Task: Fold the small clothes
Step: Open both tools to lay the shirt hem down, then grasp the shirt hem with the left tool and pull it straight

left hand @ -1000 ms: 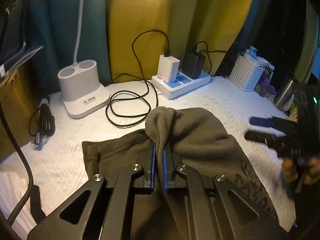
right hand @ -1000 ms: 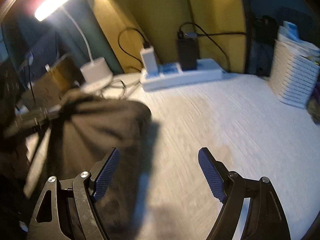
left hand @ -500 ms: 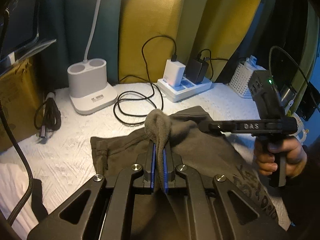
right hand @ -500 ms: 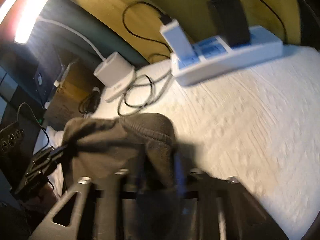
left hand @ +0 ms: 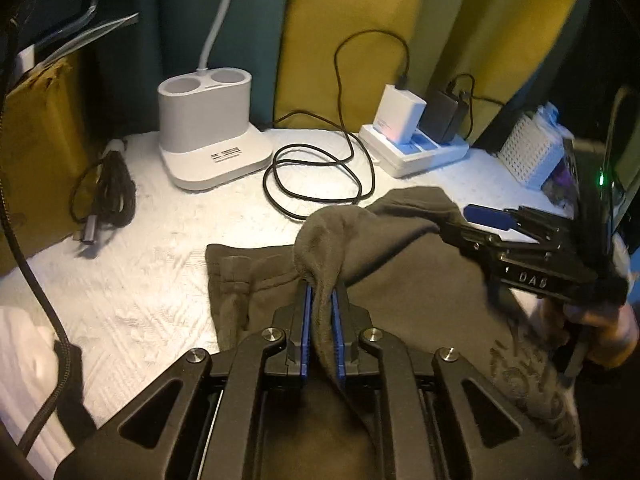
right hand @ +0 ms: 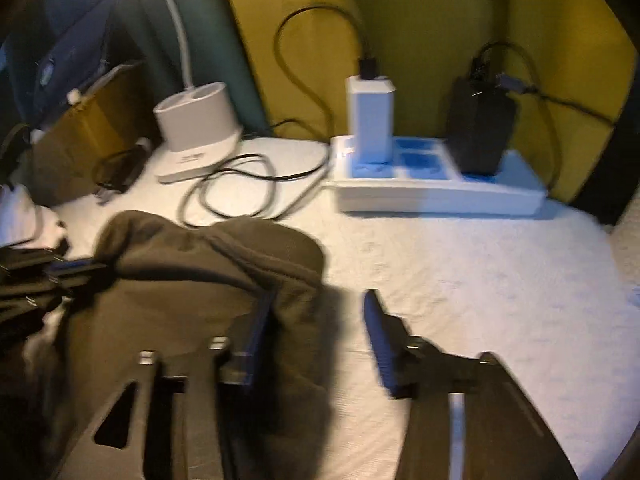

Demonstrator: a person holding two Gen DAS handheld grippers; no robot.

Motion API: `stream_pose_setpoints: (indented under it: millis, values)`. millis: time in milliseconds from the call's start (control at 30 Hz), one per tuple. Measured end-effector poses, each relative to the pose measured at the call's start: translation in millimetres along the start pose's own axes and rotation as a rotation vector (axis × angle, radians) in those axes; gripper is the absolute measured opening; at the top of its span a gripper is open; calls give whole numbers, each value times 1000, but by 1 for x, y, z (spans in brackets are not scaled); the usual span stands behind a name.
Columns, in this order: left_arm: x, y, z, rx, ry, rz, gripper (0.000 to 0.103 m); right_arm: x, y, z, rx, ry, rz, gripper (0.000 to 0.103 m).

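Letters "DAS" on right claw (left hand: 456, 220), garment (left hand: 400, 280) print unreadable

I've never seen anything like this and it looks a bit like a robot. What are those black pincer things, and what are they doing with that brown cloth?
It is not a robot. A person holds a black claw in each hand, and each claw carries a small camera, so one picture looks along each.

The left claw has a fold of the brown garment between its blue pads, and its jaws are just starting to open. The right claw has one finger against the garment's edge; its jaws stand apart and are opening.

The garment lies on a white cover. Behind it are a white lamp base, a looped black cable, a power strip with chargers and a white basket.
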State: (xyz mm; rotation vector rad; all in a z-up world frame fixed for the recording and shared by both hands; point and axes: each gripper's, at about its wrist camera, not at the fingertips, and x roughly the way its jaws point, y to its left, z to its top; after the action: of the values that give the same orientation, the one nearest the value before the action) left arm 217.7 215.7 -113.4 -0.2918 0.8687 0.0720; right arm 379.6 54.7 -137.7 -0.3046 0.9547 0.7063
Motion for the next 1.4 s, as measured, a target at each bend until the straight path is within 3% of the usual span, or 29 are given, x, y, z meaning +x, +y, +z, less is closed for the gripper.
stream_pose_setpoints:
  millis: [133,533,867,1000,1067,1100,1133,1233,1400]
  values:
    - [-28,-4,-5,24,-41,47,29,-16,-11,-4,13,-13,-54,57]
    - [-59,-40,-69,5,49,-79,30,-72,-5,-41,31,-33,-35,57]
    - [-83,-65,-121,31,106,-143,30,-107,20,-90,25,-22,7,57]
    - [-80,-67,-133,34,111,-134,30,-119,25,-108,26,-20,0,57]
    - [-81,-67,-139,39,92,-133,26,-122,27,-116,28,-12,-2,57]
    - [-83,-67,-140,42,85,-133,11,-123,29,-120,28,-7,-3,57]
    - [-87,-68,-140,44,78,-139,3,-124,30,-124,28,-4,-5,57]
    - [-107,-70,-140,55,18,-125,2,-133,33,-133,26,-8,-5,57]
    - [-121,-55,-144,21,-5,-86,1,-145,38,-151,18,-11,-6,57]
